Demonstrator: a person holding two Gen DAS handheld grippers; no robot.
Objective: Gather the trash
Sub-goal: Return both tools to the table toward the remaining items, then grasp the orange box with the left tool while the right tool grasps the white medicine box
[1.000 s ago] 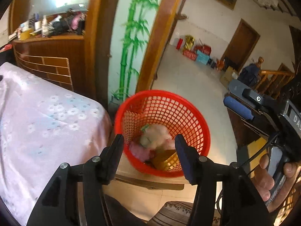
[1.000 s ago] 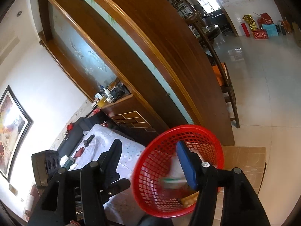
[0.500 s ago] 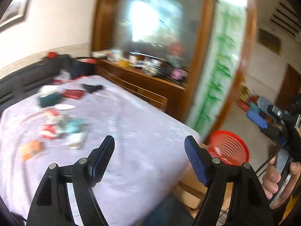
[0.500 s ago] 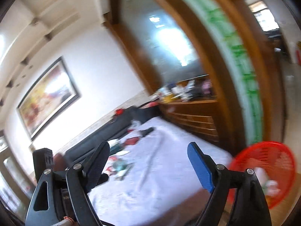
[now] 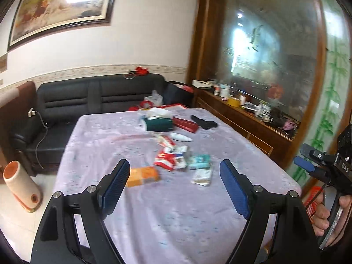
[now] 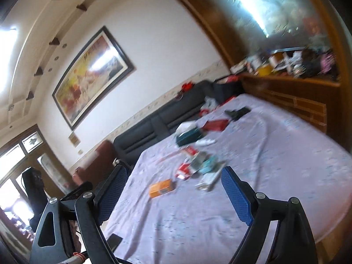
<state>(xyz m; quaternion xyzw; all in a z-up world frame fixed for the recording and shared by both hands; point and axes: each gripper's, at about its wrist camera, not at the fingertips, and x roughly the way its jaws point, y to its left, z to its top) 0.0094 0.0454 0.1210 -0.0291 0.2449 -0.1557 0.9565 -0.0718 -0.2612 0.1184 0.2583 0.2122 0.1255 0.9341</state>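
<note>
Both views have swung off the red basket and onto the counter (image 5: 176,209), draped in a pale lilac cloth. Only a sliver of the red basket (image 5: 313,200) shows now, low past the counter's right edge. The left tool (image 5: 173,183) hangs over the near edge with its blue-padded jaws spread wide and nothing between them; the right tool (image 6: 173,189) is likewise wide open and holds nothing. Trash lies near the counter's middle: an orange box (image 5: 143,177) nearest the left tool, a red-and-white wrapper (image 5: 168,158) just beyond it, a teal packet (image 5: 199,161) and a pale wrapper (image 5: 202,176) beside that. Toward the far edge sit a dark green box (image 5: 159,125), a red box (image 5: 186,125) and a black sock (image 5: 203,122).
</note>
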